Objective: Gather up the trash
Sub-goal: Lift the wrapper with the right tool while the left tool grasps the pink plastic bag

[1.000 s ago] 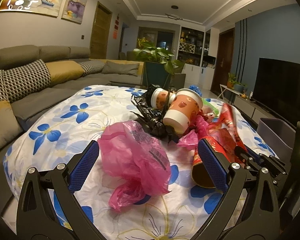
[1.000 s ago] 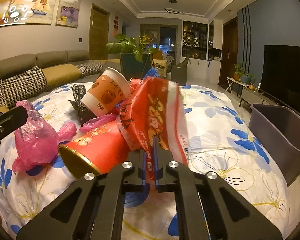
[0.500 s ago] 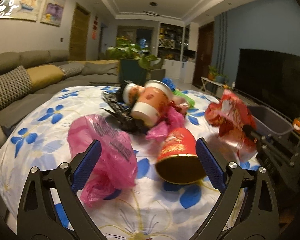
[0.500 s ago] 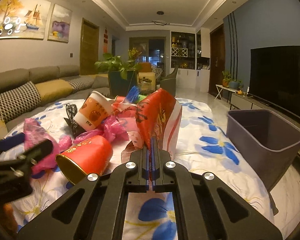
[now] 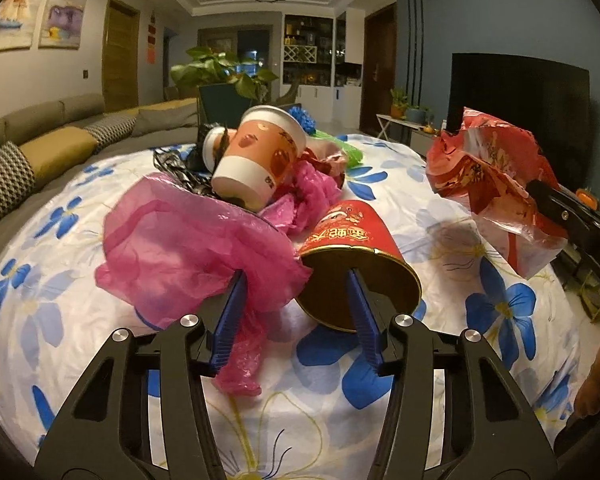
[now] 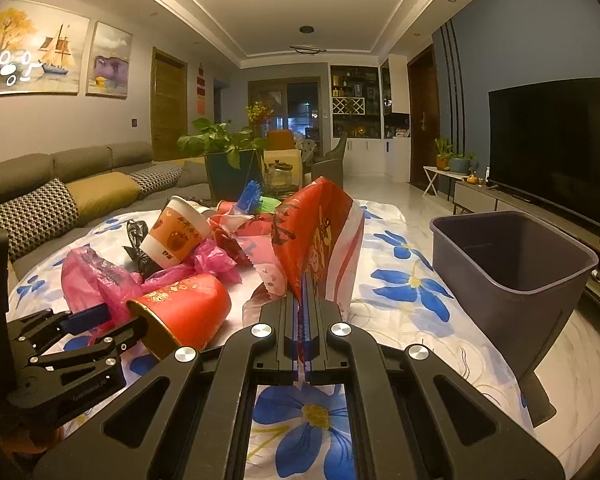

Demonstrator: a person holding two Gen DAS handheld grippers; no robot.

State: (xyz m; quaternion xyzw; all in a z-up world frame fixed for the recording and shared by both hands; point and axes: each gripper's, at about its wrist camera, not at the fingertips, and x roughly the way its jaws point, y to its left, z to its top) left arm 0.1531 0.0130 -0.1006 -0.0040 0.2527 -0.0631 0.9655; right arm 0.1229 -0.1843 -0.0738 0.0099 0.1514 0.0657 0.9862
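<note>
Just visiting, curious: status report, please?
Right gripper shut on red wrapper. Left gripper open at red cup. Bin unobstructed.

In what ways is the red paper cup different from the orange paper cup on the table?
The red cup lies on its side directly on the flowered cloth, while the orange cup leans tilted on top of the trash pile. The red cup shows a gold rim and gold inside; the orange cup has white bands at both ends. The red cup's mouth faces the left gripper; the orange cup's base does. Both are empty-looking paper cups, and neither is gripped.
</note>
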